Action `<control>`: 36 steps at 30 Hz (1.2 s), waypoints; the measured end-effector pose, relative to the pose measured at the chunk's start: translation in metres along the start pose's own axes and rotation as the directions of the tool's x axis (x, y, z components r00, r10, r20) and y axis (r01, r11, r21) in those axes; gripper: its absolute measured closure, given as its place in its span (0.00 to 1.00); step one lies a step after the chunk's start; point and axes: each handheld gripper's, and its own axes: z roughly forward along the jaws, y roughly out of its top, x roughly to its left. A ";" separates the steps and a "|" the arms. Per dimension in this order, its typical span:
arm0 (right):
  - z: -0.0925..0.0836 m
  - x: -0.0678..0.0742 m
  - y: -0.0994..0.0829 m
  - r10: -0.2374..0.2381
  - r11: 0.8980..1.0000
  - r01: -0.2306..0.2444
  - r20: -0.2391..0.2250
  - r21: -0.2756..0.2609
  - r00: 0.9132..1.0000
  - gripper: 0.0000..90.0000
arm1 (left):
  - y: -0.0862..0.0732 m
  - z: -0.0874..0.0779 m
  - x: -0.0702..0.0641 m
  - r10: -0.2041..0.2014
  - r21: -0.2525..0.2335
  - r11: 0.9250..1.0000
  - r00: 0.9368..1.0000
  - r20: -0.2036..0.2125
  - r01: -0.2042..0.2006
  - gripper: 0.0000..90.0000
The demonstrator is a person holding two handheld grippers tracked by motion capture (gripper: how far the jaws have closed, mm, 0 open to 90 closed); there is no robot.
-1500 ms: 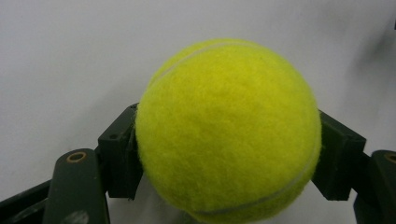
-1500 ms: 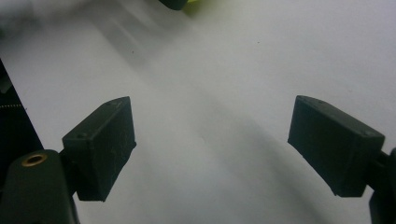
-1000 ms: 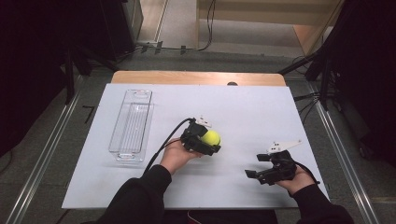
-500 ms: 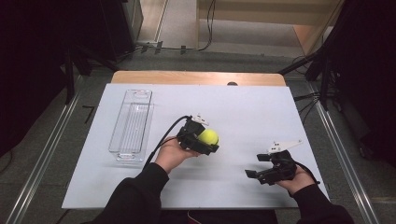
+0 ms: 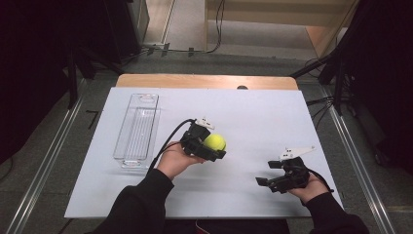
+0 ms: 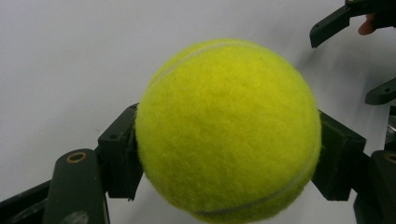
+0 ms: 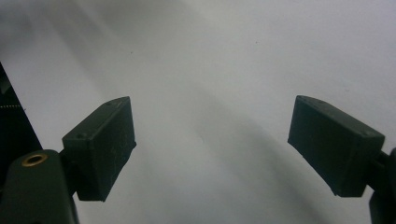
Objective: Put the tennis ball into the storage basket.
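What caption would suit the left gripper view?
Tennis ball clamped between the left gripper's black fingers above the white table.

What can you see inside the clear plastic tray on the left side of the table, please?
The clear tray looks empty: its ribbed floor shows through, with the white table cover beneath. The tennis ball sits clamped in the left gripper, apart from it.

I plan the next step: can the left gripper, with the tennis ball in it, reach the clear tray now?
Probably yes. The left gripper holds the tennis ball just right of the clear tray, and only bare white table lies between.
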 end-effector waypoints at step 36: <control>0.000 0.000 0.000 0.004 1.000 -0.004 0.001 0.002 1.000 0.14 | -0.002 -0.031 0.021 -0.050 0.002 0.999 0.998 -0.040 0.050 0.29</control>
